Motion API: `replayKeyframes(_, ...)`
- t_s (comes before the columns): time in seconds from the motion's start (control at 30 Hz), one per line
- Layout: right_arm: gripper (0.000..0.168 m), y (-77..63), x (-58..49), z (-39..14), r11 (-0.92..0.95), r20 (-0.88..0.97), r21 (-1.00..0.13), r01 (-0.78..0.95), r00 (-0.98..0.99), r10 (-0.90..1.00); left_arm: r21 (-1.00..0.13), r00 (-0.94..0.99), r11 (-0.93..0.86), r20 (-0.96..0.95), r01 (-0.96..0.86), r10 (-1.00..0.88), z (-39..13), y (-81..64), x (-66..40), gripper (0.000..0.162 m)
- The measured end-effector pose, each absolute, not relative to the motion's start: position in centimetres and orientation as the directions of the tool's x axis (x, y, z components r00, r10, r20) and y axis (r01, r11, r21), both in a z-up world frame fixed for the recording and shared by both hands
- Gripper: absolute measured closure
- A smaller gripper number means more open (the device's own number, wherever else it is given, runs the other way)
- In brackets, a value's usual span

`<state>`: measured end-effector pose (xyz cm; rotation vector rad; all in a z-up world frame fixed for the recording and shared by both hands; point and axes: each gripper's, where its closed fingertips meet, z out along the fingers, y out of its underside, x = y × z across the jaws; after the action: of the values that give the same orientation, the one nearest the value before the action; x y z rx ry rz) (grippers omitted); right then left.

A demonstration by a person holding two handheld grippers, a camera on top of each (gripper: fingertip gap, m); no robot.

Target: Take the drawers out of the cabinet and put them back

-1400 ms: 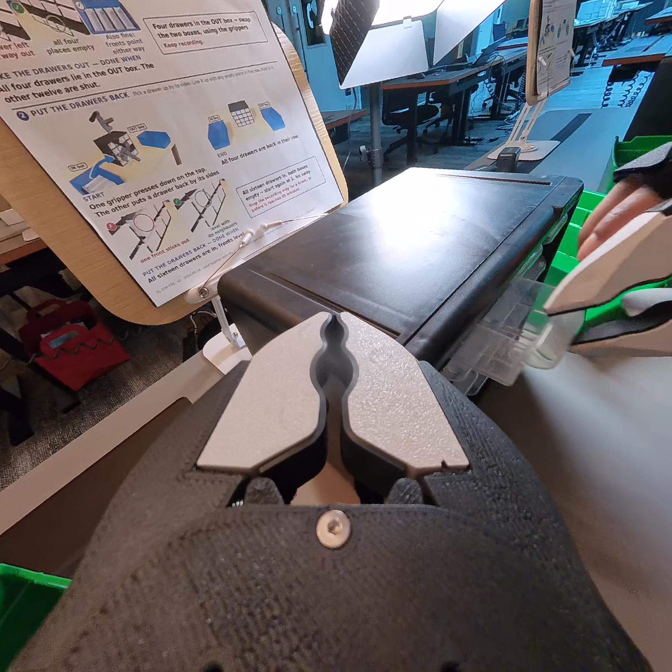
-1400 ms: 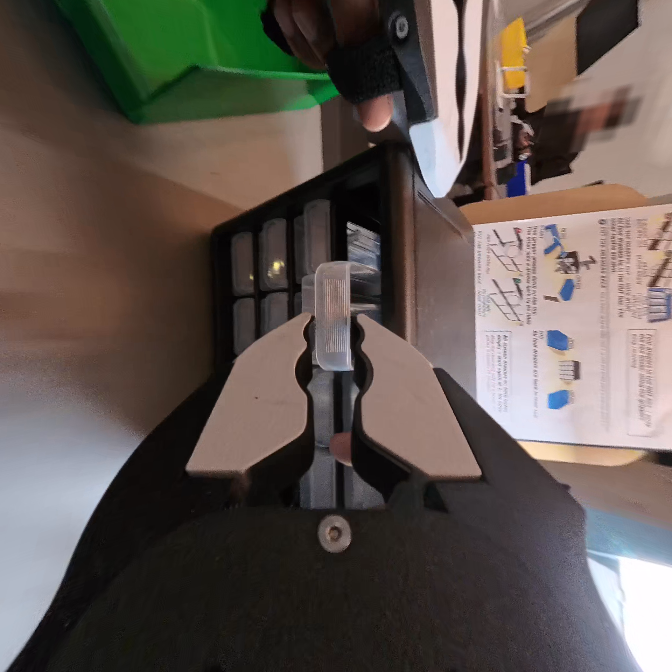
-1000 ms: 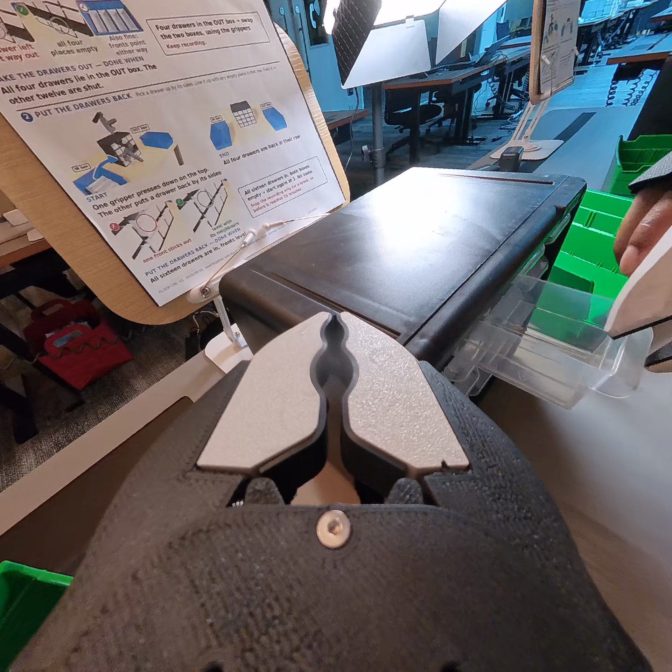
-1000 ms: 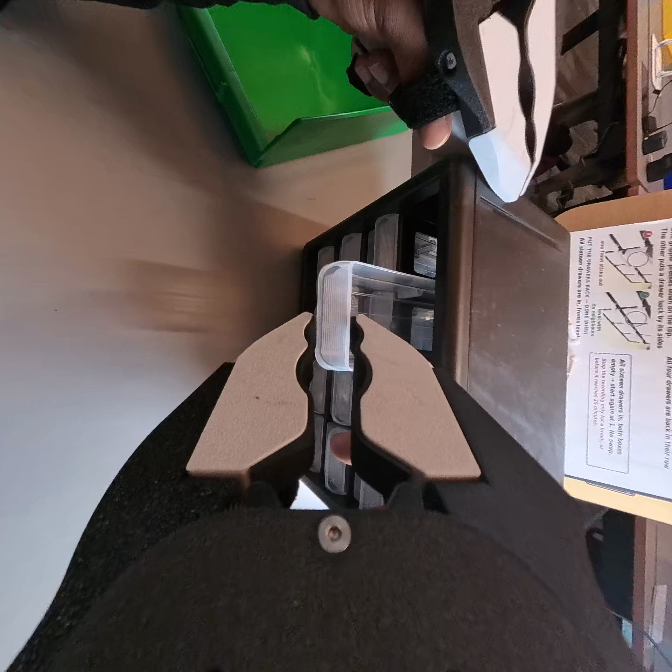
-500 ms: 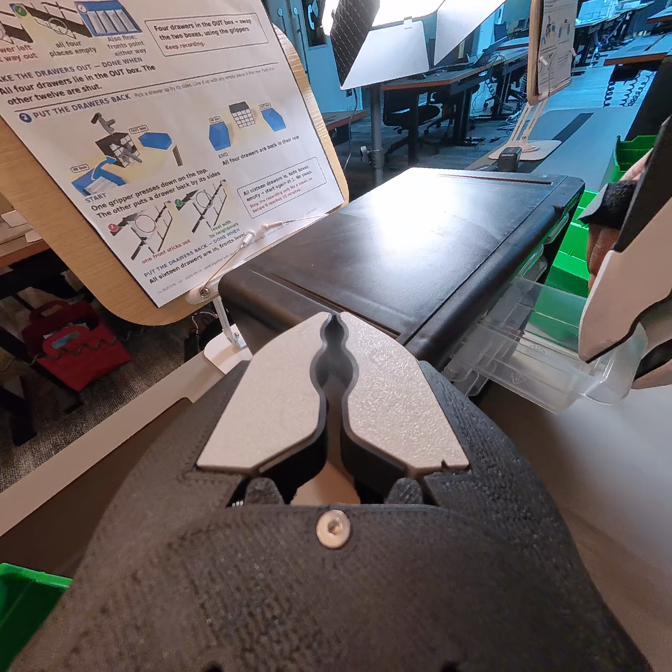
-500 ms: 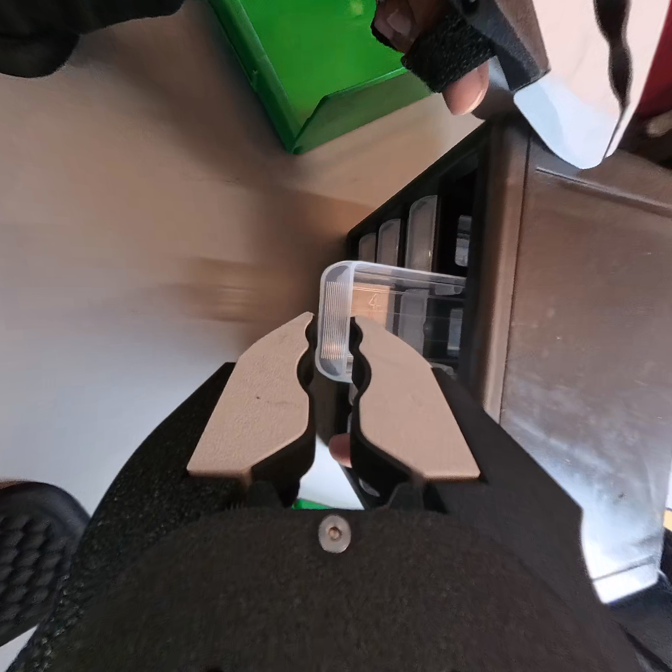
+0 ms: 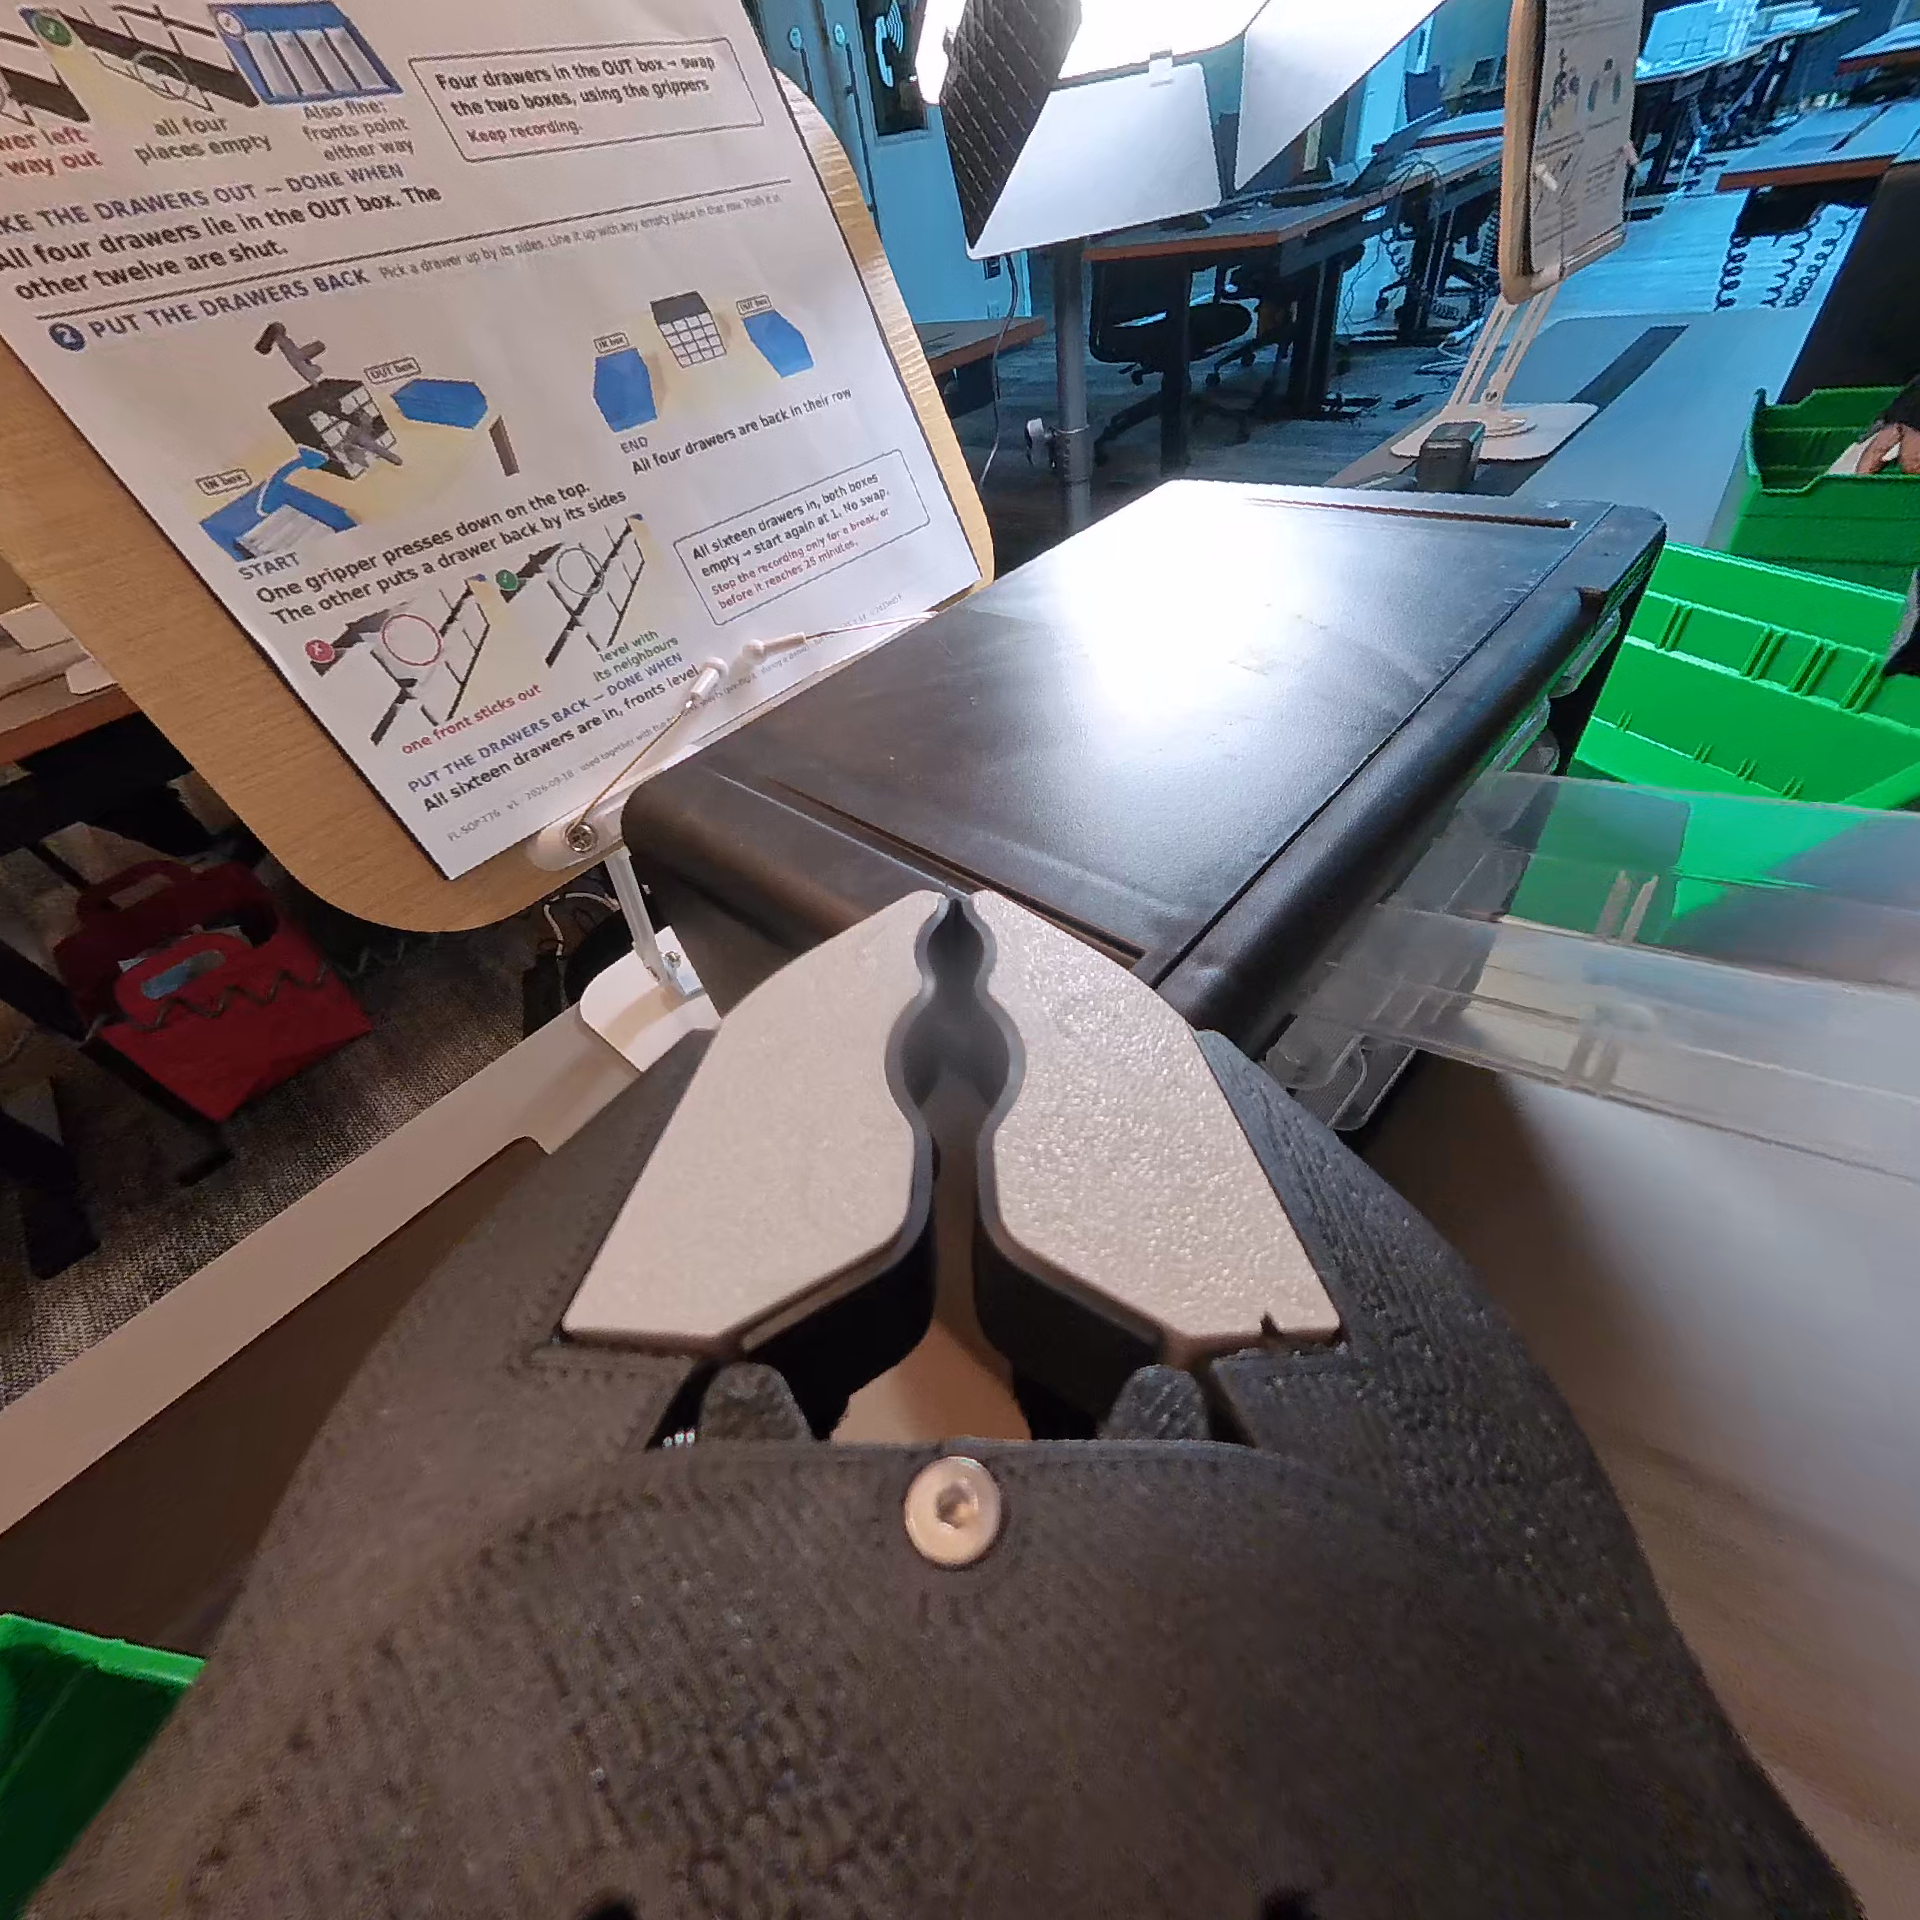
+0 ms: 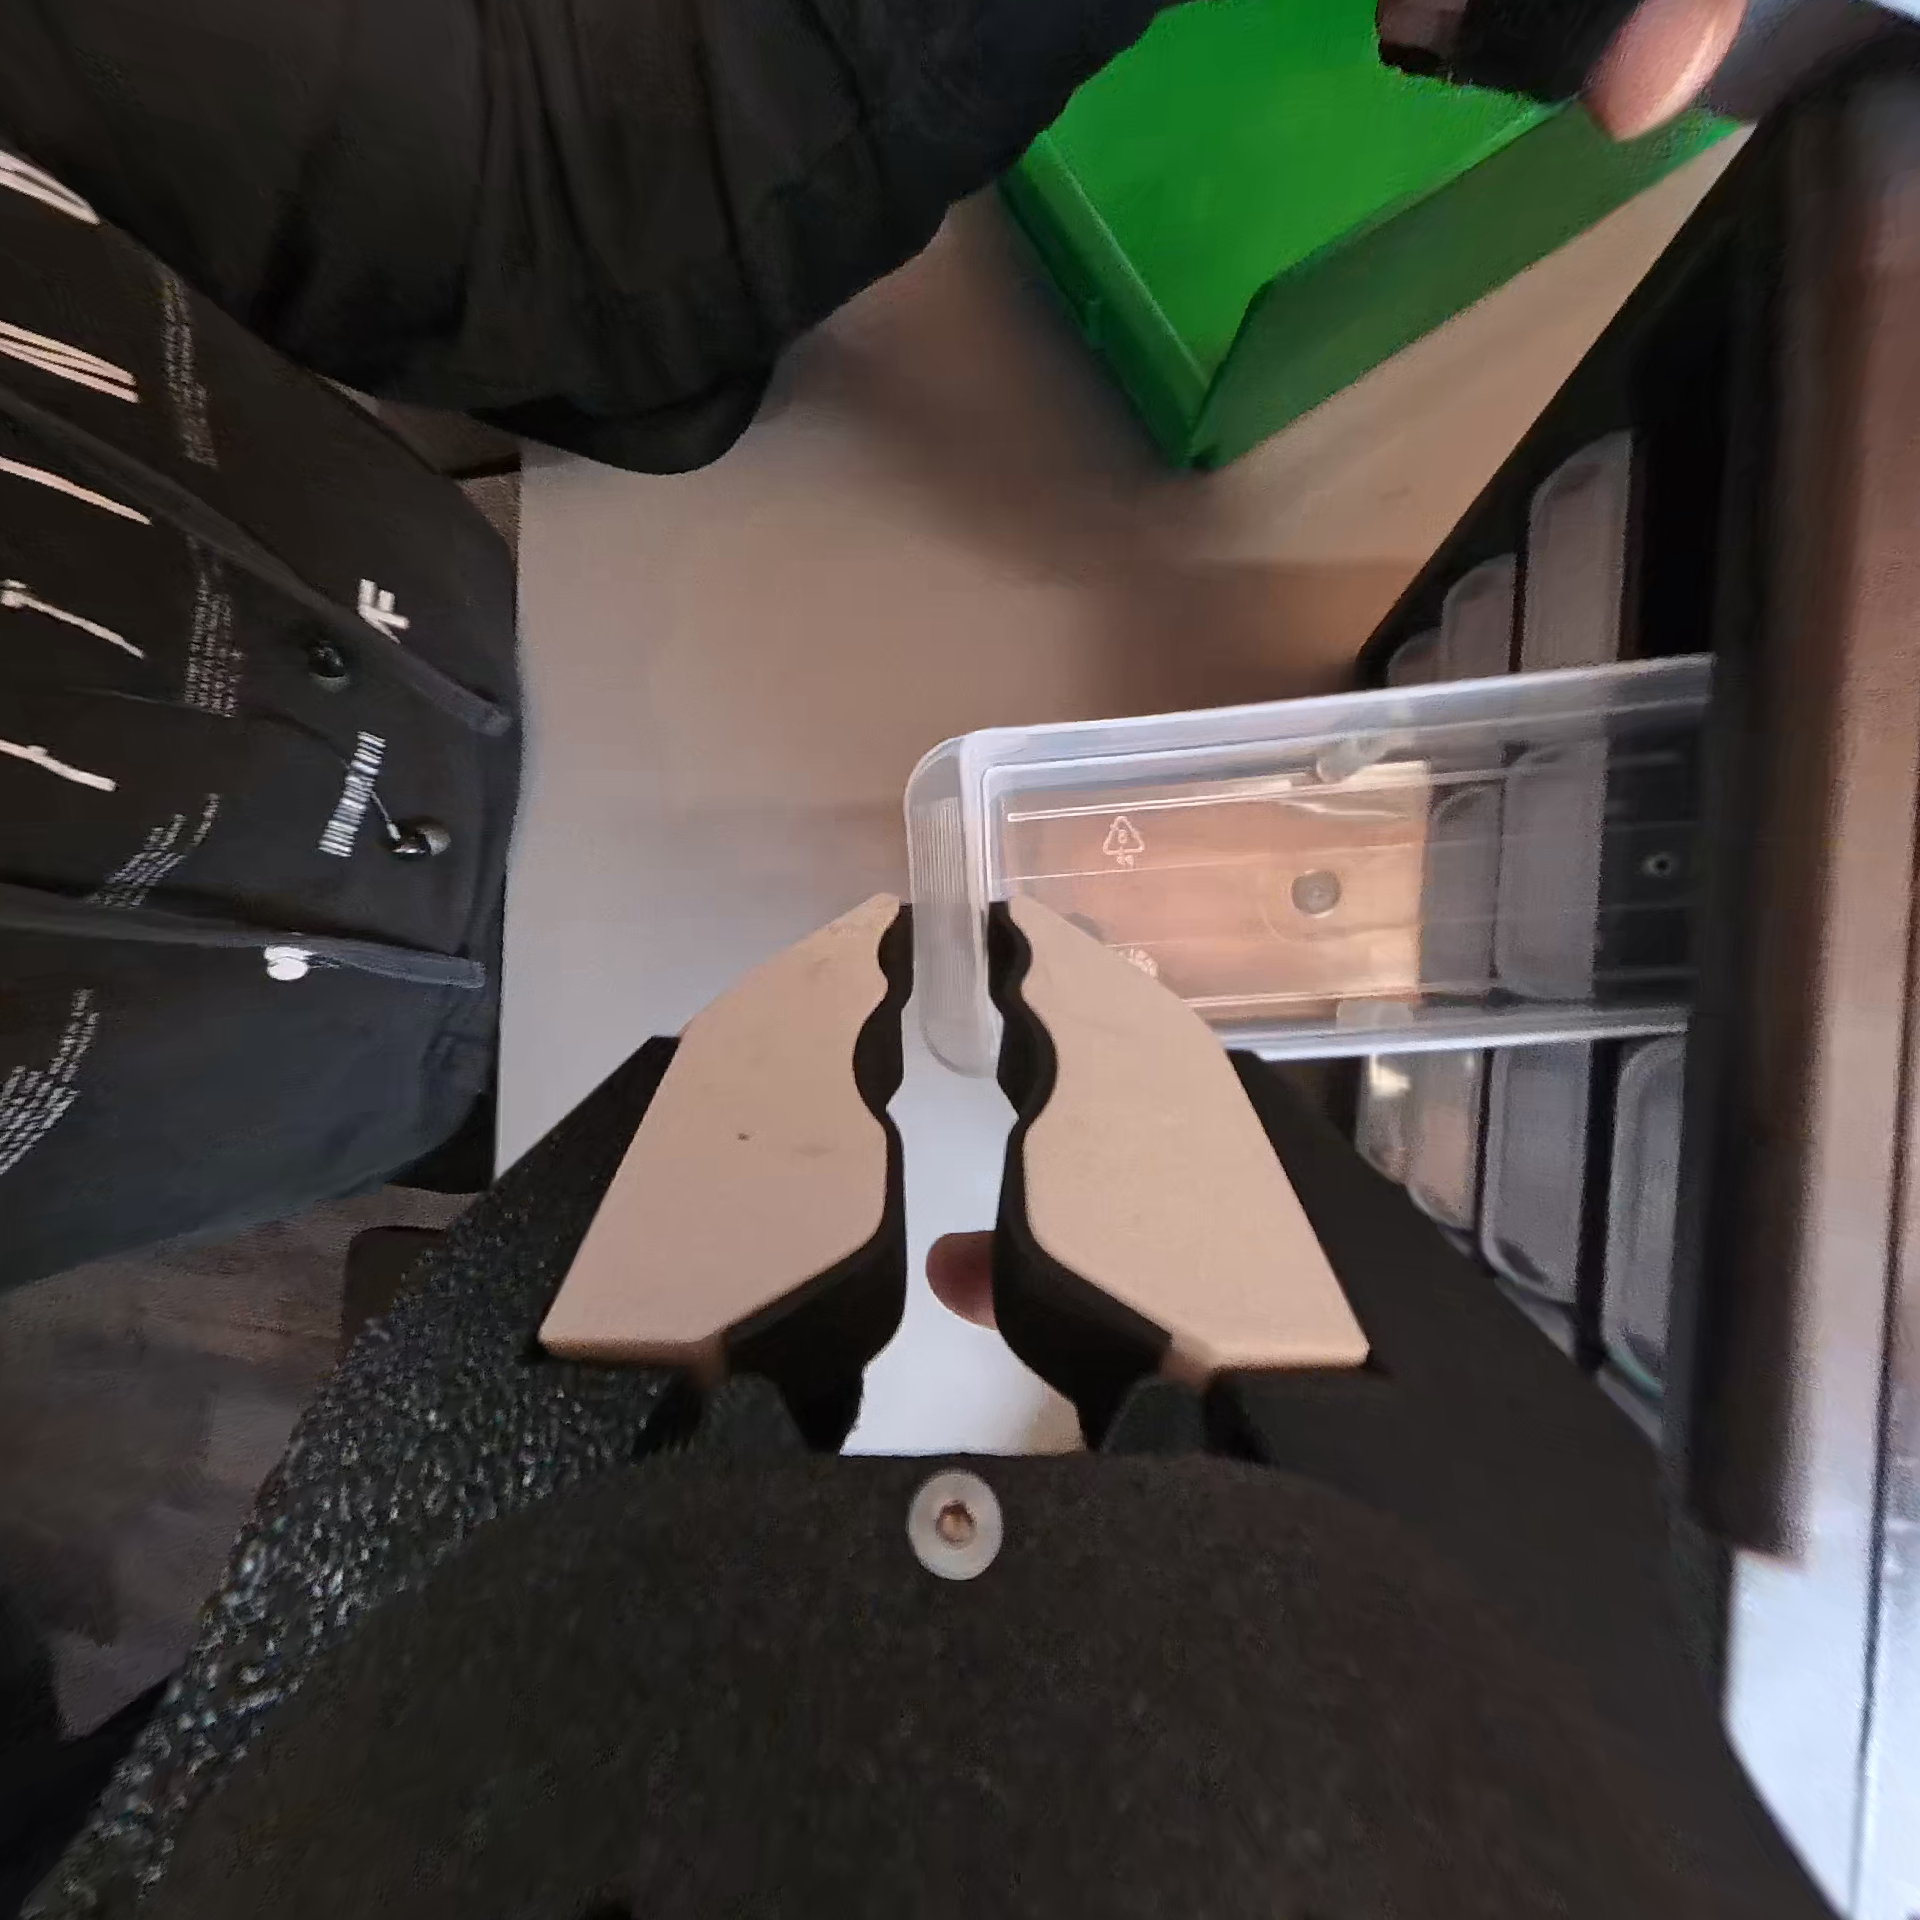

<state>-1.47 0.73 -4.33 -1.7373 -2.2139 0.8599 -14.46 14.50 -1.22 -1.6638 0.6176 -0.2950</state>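
Note:
The black cabinet [image 7: 1195, 707] stands on the table, with my left gripper [image 7: 954, 920] shut and empty at the near edge of its top. A clear drawer [image 7: 1621, 956] sticks far out of the cabinet's front toward the right. In the right wrist view the cabinet [image 8: 1787, 727] is at the right, with several clear drawers in its front. My right gripper [image 8: 948, 920] is shut on the front handle of the clear drawer [image 8: 1299, 862], which is pulled most of the way out of its slot.
A green bin [image 7: 1756, 675] lies beyond the cabinet, another green bin [image 8: 1278, 229] beside it in the right wrist view. An instruction sheet on a wooden board [image 7: 436, 416] stands left of the cabinet. A person's dark sleeve [image 8: 312, 416] fills the left of the right wrist view.
My right gripper has pulled the clear drawer steadily farther out of the cabinet. My left gripper has stayed shut on the cabinet top.

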Motion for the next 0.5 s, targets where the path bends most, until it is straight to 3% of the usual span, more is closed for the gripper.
replayKeyframes(0.13, 0.154, 0.8, -0.4, -4.2, 0.071, -0.26, -0.569, 0.819, -0.261, 0.93, -0.97, 0.82, -0.081, -0.149, -0.23, -0.552, -1.2, 14.4, -14.4, 0.162)
replayKeyframes(0.33, 0.155, -2.8, 0.2, -3.2, 0.127, -0.311, -0.567, 0.814, -0.354, 0.882, -0.971, 0.821, -0.082, -0.142, -0.223, -0.554, -1.2, 14.5, -14.4, 0.162)
replayKeyframes(0.5, 0.155, -5.3, 1.5, -0.7, 0.101, -0.359, -0.63, 0.77, -0.404, 0.841, -0.97, 0.821, -0.079, -0.148, -0.229, -0.551, -1.2, 14.5, -14.4, 0.162)
